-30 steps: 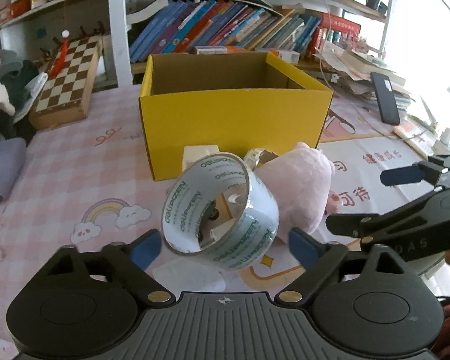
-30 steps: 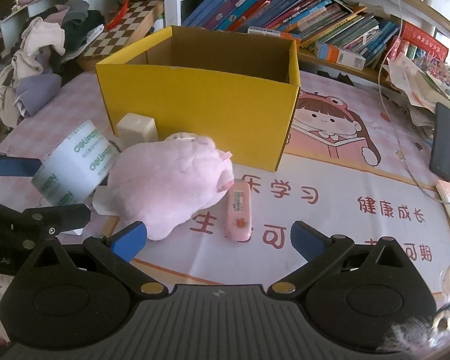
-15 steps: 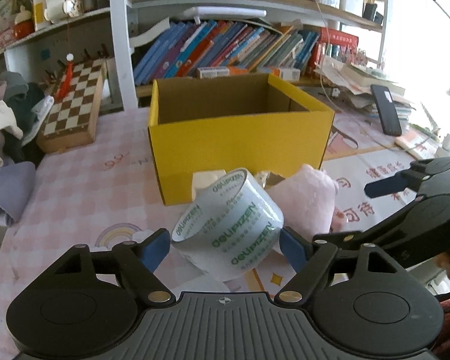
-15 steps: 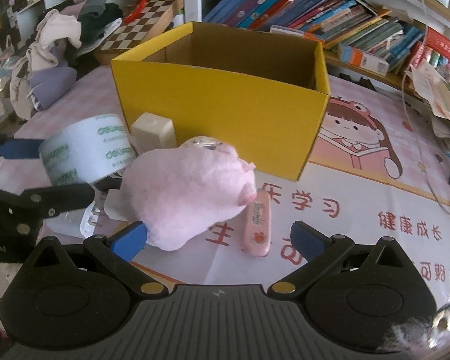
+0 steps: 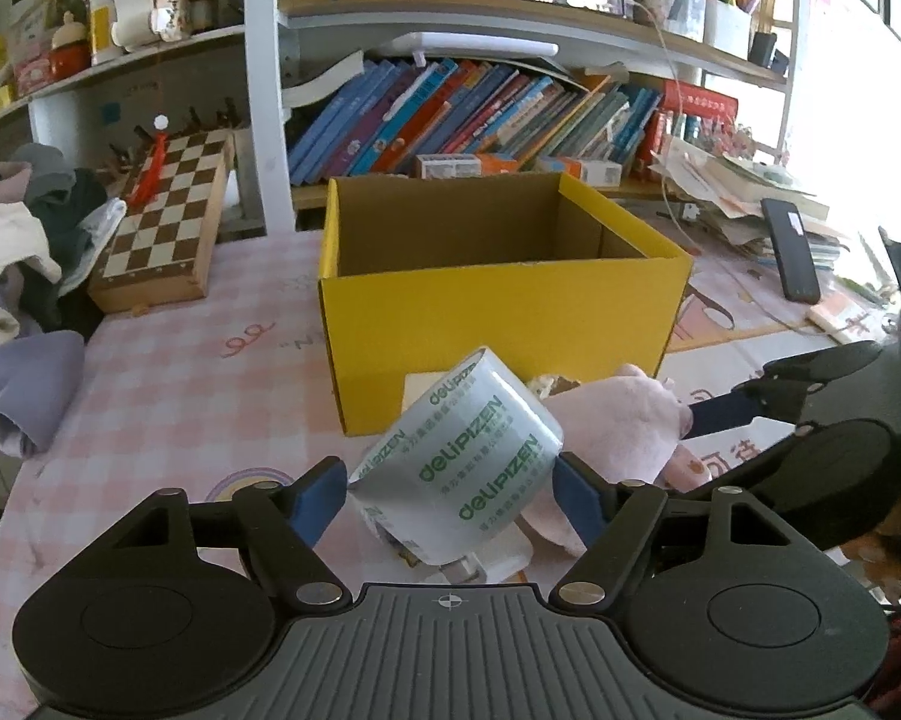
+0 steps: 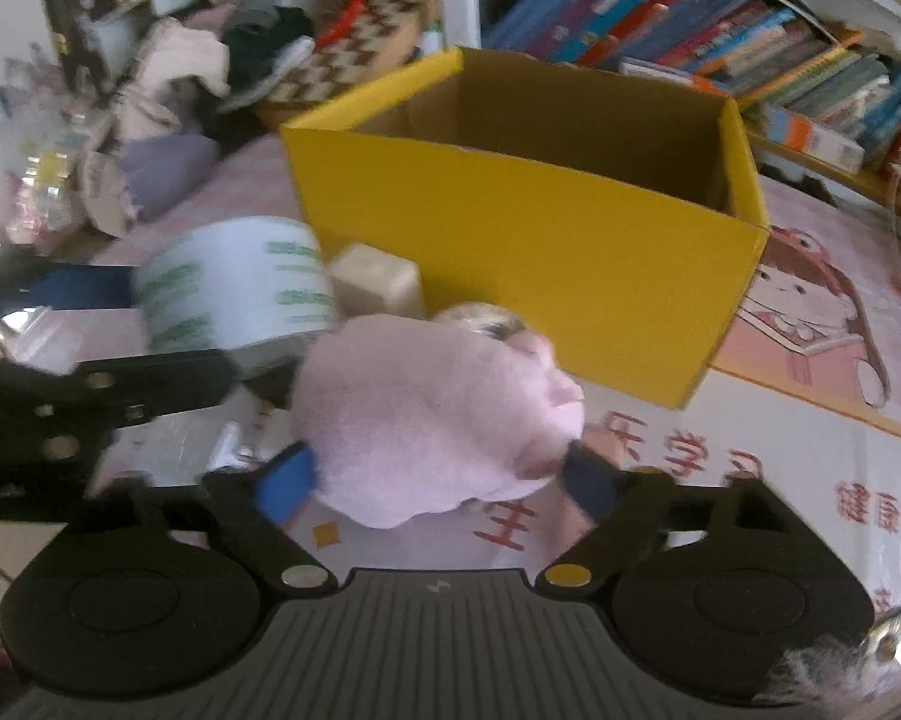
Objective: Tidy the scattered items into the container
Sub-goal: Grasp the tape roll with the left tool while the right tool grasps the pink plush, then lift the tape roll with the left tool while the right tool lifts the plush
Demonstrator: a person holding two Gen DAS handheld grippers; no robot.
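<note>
My left gripper (image 5: pixel 450 495) is shut on a roll of clear tape (image 5: pixel 459 468) with green print and holds it above the table, in front of the open yellow cardboard box (image 5: pixel 498 312). The tape also shows at left in the right wrist view (image 6: pixel 234 288). My right gripper (image 6: pixel 435 480) has its blue fingers closed against both sides of a pink plush toy (image 6: pixel 426 414), in front of the box (image 6: pixel 540 240). The plush also shows in the left wrist view (image 5: pixel 618 426). A small beige block (image 6: pixel 378 288) stands against the box front.
A chessboard box (image 5: pixel 162 222) and a pile of clothes (image 5: pixel 18 252) lie at the left. Bookshelves stand behind the box. A black phone (image 5: pixel 792 252) rests on papers at the right. Crumpled clear wrapping (image 5: pixel 486 564) lies under the tape.
My left gripper closed on the tape roll and lifted it. My right gripper moved forward and closed around the pink plush, which now hides the pink eraser-like item seen before.
</note>
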